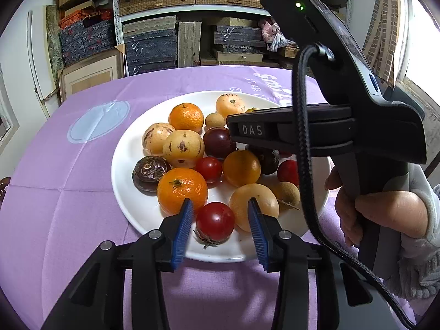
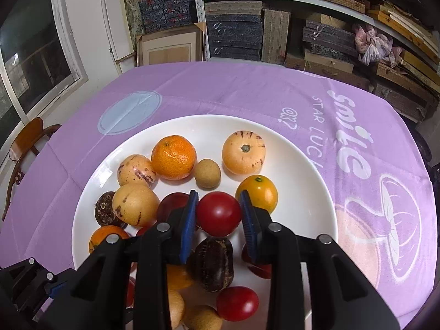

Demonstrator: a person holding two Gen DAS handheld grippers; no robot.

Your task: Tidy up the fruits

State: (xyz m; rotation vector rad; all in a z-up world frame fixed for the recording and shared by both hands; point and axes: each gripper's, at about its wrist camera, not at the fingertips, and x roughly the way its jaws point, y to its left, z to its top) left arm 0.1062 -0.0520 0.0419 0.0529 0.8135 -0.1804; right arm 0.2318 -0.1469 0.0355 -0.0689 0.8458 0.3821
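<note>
A white plate (image 1: 129,209) on the purple cloth holds several mixed fruits: tangerines (image 1: 182,190), striped pale melons (image 1: 183,148), dark passion fruits (image 1: 150,172), red tomatoes and small tan longans. My left gripper (image 1: 219,211) is open, its blue pads either side of a red tomato (image 1: 215,222) at the plate's near edge, not touching it. My right gripper (image 2: 219,207) has its pads close on both sides of another red tomato (image 2: 218,213) above the plate (image 2: 302,206); it reaches over the plate from the right in the left wrist view.
The purple tablecloth (image 2: 247,88) with white lettering covers the round table. Shelves of stacked boxes (image 2: 233,33) stand behind the table. A wooden chair (image 2: 24,148) stands at the left. A window (image 2: 30,52) is at far left.
</note>
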